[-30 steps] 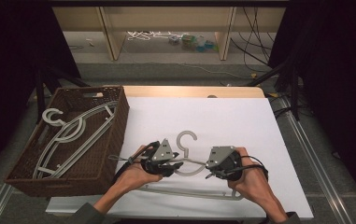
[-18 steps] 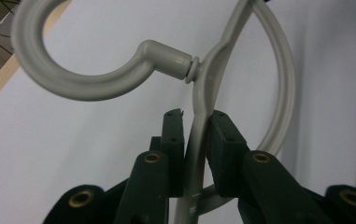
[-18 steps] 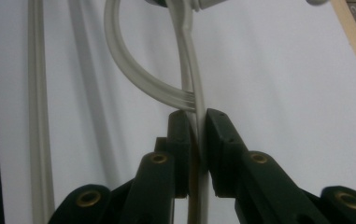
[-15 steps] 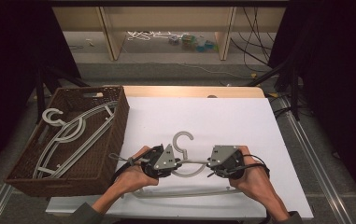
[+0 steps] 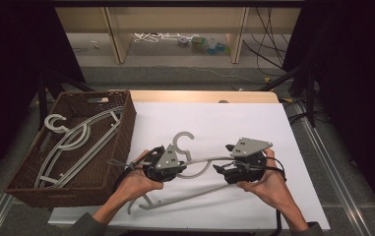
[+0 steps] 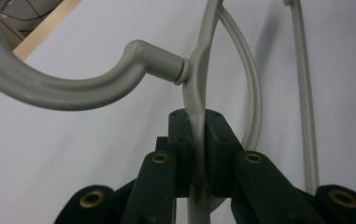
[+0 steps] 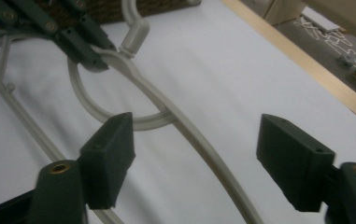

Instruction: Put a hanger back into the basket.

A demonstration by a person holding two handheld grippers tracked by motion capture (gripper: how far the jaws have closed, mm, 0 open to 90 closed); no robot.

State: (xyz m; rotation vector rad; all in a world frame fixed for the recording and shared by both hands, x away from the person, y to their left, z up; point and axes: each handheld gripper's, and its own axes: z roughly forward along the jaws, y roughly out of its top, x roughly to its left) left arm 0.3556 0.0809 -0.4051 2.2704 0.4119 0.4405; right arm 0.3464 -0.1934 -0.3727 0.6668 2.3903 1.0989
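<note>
A grey plastic hanger (image 5: 202,160) lies over the white table top (image 5: 234,123), its hook (image 5: 182,139) pointing away from me. My left gripper (image 5: 183,166) is shut on the hanger (image 6: 73,88) just below the hook's neck, and the jaws of that gripper (image 6: 198,135) pinch the thin frame. My right gripper (image 5: 219,170) is open, its two jaws standing wide on either side of the hanger's sloping arm (image 7: 189,128) without touching it. The left gripper (image 7: 89,53) shows far off in the right gripper view.
A brown wicker basket (image 5: 124,129) stands at the table's left and holds more grey hangers (image 5: 77,142). A wooden edge (image 5: 200,96) runs along the table's far side. Dark frame legs and floor cables lie beyond it.
The hanger's bottom bar has swung from level to slanted, its right end now higher near the right gripper. Both hands have barely shifted.
</note>
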